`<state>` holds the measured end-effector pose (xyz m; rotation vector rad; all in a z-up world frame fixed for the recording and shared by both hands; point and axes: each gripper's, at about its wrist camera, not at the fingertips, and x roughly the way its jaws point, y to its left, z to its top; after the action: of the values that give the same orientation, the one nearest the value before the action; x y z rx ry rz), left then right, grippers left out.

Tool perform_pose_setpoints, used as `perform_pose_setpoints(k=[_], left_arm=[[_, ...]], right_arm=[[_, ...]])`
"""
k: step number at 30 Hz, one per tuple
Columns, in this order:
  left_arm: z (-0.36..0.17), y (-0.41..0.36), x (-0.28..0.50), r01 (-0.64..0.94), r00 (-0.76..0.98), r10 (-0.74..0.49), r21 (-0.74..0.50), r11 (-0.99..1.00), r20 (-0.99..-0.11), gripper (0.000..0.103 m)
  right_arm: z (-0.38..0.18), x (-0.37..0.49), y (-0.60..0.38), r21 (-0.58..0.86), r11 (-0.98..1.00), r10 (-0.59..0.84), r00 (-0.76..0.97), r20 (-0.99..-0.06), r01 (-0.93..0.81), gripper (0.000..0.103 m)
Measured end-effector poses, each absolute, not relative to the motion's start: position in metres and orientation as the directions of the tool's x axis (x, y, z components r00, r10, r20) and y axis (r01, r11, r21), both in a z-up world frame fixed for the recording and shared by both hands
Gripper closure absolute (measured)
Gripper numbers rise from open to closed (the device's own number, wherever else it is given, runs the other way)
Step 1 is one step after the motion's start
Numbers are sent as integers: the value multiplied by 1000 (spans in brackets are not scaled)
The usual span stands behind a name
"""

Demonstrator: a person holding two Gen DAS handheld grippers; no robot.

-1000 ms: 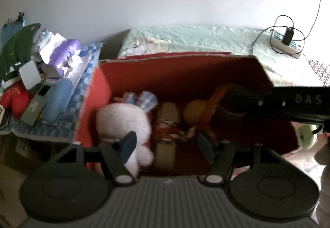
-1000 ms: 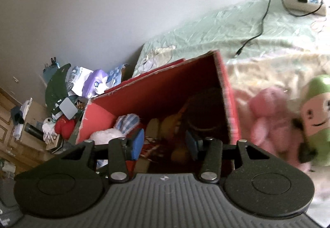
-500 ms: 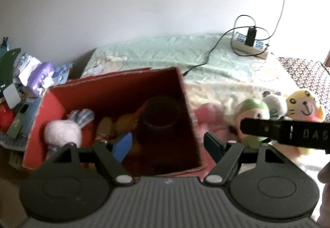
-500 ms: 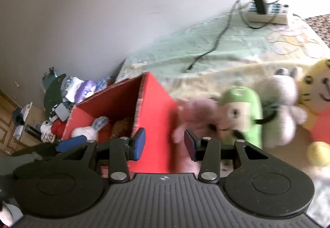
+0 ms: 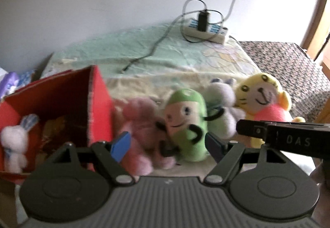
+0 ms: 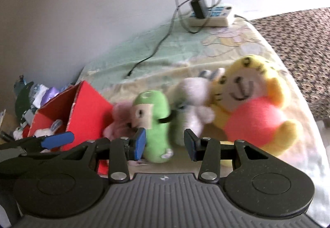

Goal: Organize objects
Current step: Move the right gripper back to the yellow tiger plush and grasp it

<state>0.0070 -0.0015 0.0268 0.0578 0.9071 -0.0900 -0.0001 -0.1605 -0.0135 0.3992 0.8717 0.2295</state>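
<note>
A red box (image 5: 99, 102) stands at the left on the bed and holds a white bunny (image 5: 14, 141) and other toys. Right of it lie a pink plush (image 5: 140, 122), a green plush (image 5: 185, 122), a grey-white plush (image 5: 222, 100) and a yellow tiger plush (image 5: 262, 100). My left gripper (image 5: 168, 146) is open and empty, just short of the pink and green plushes. My right gripper (image 6: 165, 144) is open and empty, in front of the green plush (image 6: 154, 116) and the grey-white plush (image 6: 196, 100). The tiger (image 6: 253, 108) lies at its right. The box (image 6: 86, 110) also shows there.
A power strip (image 5: 206, 29) with a charger and cables lies at the back of the green bedsheet. Cluttered items (image 6: 35, 93) are stacked left of the box. A patterned dark blanket (image 5: 288, 67) covers the right. The right gripper's body (image 5: 288, 139) crosses the left view.
Both grippers have swung right, from over the red box to the row of plush toys. Both stay open and empty.
</note>
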Motion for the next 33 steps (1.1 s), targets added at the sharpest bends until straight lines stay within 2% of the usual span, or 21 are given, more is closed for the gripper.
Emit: perform_pose_setpoints(k=[13,24,33], left_arm=[[7,-71,28,227,548,-123,5,974,-827,20],[-25,-103,36,326,423,-305,-171,930,-853,18],[-42,-115,44,368,335,-468,-344,864,-818,18]], right_arm=[[-7,-6,-226,398,916,250,696,-674,56,58],[-31,3,-278,367,911,139,701,-700,186,58],[-70,26,-294,516,832,293,629,-720,203,52]])
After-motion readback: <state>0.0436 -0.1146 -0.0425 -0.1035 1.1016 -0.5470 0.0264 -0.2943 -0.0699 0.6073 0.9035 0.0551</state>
